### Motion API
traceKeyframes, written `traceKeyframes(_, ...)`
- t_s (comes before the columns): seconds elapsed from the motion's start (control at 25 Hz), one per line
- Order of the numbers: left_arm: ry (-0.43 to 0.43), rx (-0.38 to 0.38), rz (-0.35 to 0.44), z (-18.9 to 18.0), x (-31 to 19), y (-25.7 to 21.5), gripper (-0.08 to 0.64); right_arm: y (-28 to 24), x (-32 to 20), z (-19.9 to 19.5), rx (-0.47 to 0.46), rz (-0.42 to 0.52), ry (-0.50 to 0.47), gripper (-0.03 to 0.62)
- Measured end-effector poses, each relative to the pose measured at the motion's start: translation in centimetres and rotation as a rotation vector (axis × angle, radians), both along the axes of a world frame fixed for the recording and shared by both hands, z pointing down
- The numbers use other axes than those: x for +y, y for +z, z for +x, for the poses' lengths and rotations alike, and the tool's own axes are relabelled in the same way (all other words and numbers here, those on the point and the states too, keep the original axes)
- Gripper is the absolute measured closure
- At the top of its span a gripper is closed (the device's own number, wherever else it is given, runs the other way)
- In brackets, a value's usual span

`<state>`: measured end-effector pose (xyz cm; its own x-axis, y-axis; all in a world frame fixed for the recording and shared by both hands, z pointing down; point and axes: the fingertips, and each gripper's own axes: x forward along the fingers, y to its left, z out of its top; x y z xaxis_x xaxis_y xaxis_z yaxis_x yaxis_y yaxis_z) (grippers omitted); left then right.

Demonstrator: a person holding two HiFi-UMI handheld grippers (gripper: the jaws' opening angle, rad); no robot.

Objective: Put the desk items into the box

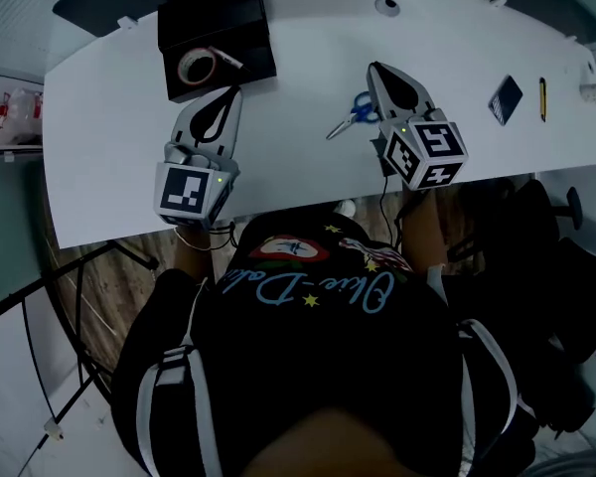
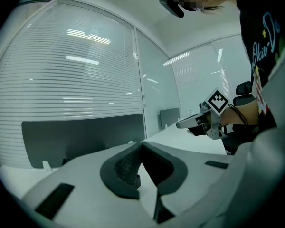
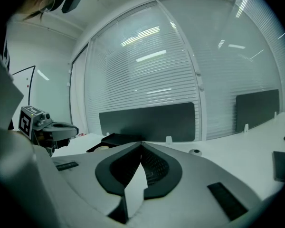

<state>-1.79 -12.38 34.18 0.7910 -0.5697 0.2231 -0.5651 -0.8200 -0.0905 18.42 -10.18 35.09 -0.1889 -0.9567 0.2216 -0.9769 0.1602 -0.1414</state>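
A black box [image 1: 217, 30] stands at the desk's far left, with a roll of tape [image 1: 197, 67] and a thin pen-like item inside. My left gripper [image 1: 236, 91] is shut and empty, its tips just in front of the box's near edge. My right gripper [image 1: 373, 67] is shut too, with nothing between its jaws [image 3: 141, 143]. Blue-handled scissors [image 1: 353, 114] lie close against its left side. A dark flat item [image 1: 506, 99] and a yellow pencil [image 1: 542, 98] lie farther right. In the left gripper view, my left gripper's [image 2: 141, 142] jaw tips meet, and my right gripper [image 2: 180, 123] shows beyond.
The white desk [image 1: 109, 147] has a cable grommet [image 1: 386, 6] near its far edge. Grey partition panels and glass walls with blinds stand behind it. A person's dark-shirted torso fills the near side, and a black chair [image 1: 566, 296] sits at the right.
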Motion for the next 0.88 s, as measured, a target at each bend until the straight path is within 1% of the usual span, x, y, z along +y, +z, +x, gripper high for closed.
traceKeyframes(0.12,0.023,-0.011,0.023,2.2,1.2,-0.3,0.563,-0.1,1.9,2.3,-0.007,0.01,0.025,0.583)
traceKeyframes(0.2,0.031,-0.001,0.04,3.6,2.0,-0.7,0.563,-0.2,3.0,3.6,-0.011,0.017,0.03,0.583)
traceKeyframes(0.28,0.028,0.012,0.051,4.9,3.0,-0.8,0.563,-0.1,4.1,4.7,-0.013,0.021,0.024,0.583)
traceKeyframes(0.4,0.009,0.01,0.059,6.2,4.7,-0.7,0.563,-0.1,5.5,5.8,-0.011,0.029,-0.003,0.583)
traceKeyframes(0.64,-0.066,0.042,0.043,7.3,7.9,-0.5,0.563,-0.3,7.8,6.5,-0.018,0.032,-0.097,0.583)
traceKeyframes(0.76,-0.093,0.038,0.036,7.2,9.3,-0.5,0.563,-0.2,8.5,6.1,-0.028,0.027,-0.136,0.583)
traceKeyframes(0.88,-0.106,0.016,0.038,6.2,9.7,-0.5,0.563,0.0,8.6,5.5,-0.042,0.027,-0.154,0.583)
